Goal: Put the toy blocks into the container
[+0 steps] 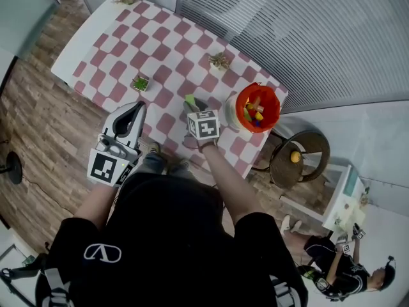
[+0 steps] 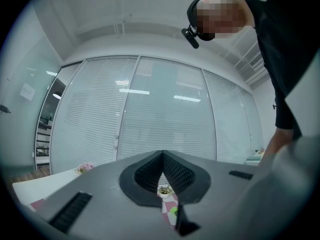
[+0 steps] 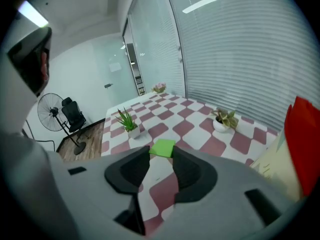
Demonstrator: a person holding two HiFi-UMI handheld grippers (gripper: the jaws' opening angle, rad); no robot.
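Red bucket (image 1: 275, 98) is noted at the right end of the table (image 1: 115, 50); coloured blocks (image 1: 255, 114) are piled inside it. Green block (image 3: 162, 146) is clamped between the fingertips of the right gripper (image 3: 160, 154), held over the checked cloth (image 3: 200, 129), just left of the bucket. Left gripper (image 1: 137, 107) is held at the table's near edge, its fingers pressed together.

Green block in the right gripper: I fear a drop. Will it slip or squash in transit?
Probably stiff: the green block shows sharp, flat edges between the right gripper's jaws. Likely light, being small. It is held only at the tips, so it might twist loose.
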